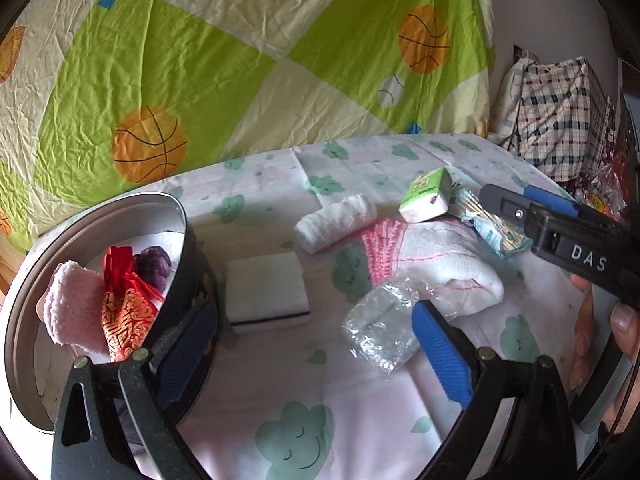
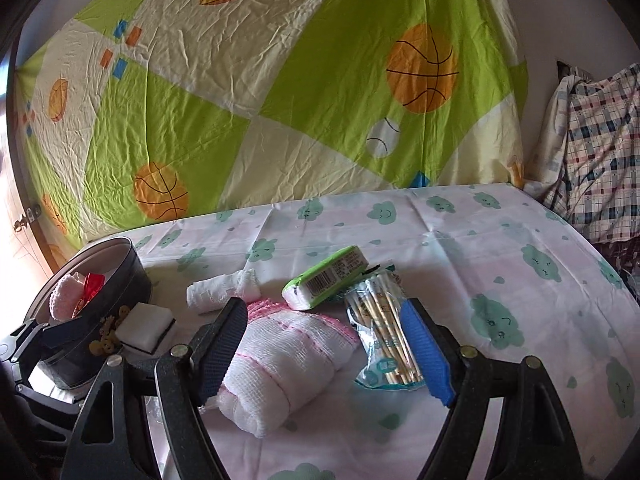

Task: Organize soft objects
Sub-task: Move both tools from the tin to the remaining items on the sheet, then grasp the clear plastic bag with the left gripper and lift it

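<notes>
I hold both tongs open, the right tongs (image 2: 324, 348) straddling the folded cloth (image 2: 280, 364) to lift it toward the tin (image 1: 192, 264) beside my empty left tongs (image 1: 316, 356).

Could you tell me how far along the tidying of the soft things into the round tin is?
Done: pink towel, red pouch and a purple item sit in the tin. In hand: nothing; both grippers open. Left: sponge, gauze roll, pink-trimmed cloth.

Sponge (image 1: 267, 295) right of tin (image 1: 192, 280)
</notes>
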`<control>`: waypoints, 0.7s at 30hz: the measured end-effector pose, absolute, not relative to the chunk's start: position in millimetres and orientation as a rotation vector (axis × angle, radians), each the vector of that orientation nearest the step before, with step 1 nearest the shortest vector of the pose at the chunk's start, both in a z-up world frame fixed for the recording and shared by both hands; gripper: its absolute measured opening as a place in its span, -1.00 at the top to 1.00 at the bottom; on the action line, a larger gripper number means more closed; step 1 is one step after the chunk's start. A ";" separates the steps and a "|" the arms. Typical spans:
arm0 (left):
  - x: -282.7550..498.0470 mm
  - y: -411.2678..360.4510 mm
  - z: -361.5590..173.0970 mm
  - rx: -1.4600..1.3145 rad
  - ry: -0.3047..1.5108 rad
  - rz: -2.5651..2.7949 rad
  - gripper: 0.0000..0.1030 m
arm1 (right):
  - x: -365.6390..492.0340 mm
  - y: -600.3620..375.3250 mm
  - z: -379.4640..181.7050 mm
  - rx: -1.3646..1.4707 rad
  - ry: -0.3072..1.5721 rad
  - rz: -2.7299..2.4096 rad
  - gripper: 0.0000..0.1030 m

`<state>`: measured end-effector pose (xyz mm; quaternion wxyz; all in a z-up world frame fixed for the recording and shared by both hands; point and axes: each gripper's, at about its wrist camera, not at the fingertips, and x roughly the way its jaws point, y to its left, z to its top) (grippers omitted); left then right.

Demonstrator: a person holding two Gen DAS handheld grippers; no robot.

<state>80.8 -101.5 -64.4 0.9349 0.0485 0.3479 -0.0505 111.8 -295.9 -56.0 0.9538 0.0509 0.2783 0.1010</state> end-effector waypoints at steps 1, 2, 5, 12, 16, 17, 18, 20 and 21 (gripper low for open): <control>80.5 -104.4 -65.8 0.108 0.711 -0.107 -0.93 | 112.7 -299.3 -57.1 0.115 0.569 0.204 -0.57; 80.8 -106.1 -67.2 0.112 0.714 -0.109 -0.93 | 113.3 -302.4 -57.2 0.131 0.570 0.206 -0.57; 82.4 -107.6 -71.7 0.104 0.732 -0.117 -0.93 | 115.5 -308.8 -58.2 0.169 0.573 0.203 -0.58; 83.7 -120.0 -82.5 0.121 0.782 -0.184 -0.93 | 118.8 -313.5 -60.8 0.195 0.591 0.182 -0.61; 87.1 -127.5 -89.1 0.140 0.811 -0.206 -0.88 | 118.2 -313.9 -61.0 0.194 0.588 0.174 -0.65; 89.9 -126.4 -89.7 0.127 0.818 -0.212 -0.74 | 118.4 -313.6 -61.3 0.193 0.590 0.173 -0.65; 92.5 -126.1 -91.5 0.118 0.830 -0.216 -0.51 | 118.8 -313.5 -61.8 0.193 0.593 0.172 -0.65; 100.1 -125.9 -96.5 0.098 0.872 -0.247 -0.09 | 119.6 -314.1 -62.2 0.194 0.595 0.169 -0.65; 103.1 -125.9 -99.3 0.089 0.894 -0.265 0.01 | 119.8 -314.7 -62.5 0.197 0.596 0.169 -0.65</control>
